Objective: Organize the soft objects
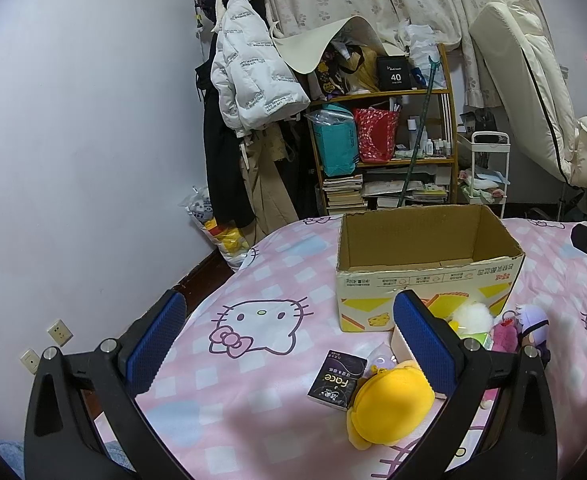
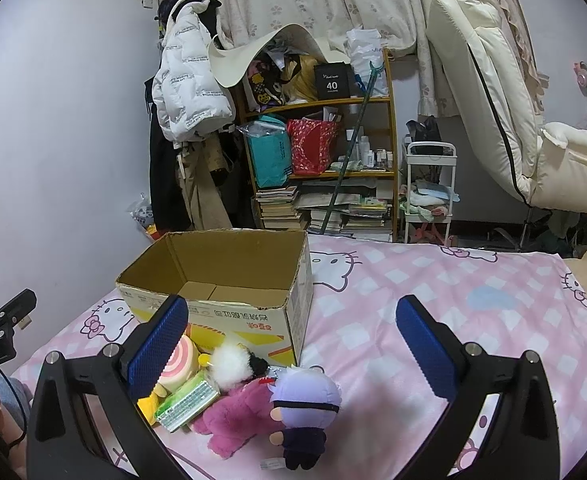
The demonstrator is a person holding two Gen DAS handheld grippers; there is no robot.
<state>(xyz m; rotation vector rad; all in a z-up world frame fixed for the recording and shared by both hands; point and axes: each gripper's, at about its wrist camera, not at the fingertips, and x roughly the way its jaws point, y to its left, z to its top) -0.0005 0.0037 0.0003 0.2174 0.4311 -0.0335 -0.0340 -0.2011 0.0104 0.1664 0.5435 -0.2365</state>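
Both tongs stand with jaws spread apart and nothing between them. Left gripper (image 1: 289, 340) hovers above the pink cat-print bedspread (image 1: 261, 400); right gripper (image 2: 293, 344) hovers over the same bedspread, farther right.

Cardboard box (image 1: 425, 276): open-topped, upright on the bedspread, beyond both tongs.

Yellow plush (image 1: 389, 404): lies on the bedspread low between the left fingers, close to the right finger (image 1: 425, 344), touching neither visibly.

Purple-haired doll (image 2: 305, 412): lies between the right gripper's fingers, nearer the left one, beside a pink plush (image 2: 237, 420).

Swirl-patterned cushion (image 2: 181, 364) and white fluffy toy (image 2: 229, 362): against the box front, behind the left finger (image 2: 157, 348).

Green packet (image 2: 185, 402); black "Face" box (image 1: 337, 380), flat beside the yellow plush.
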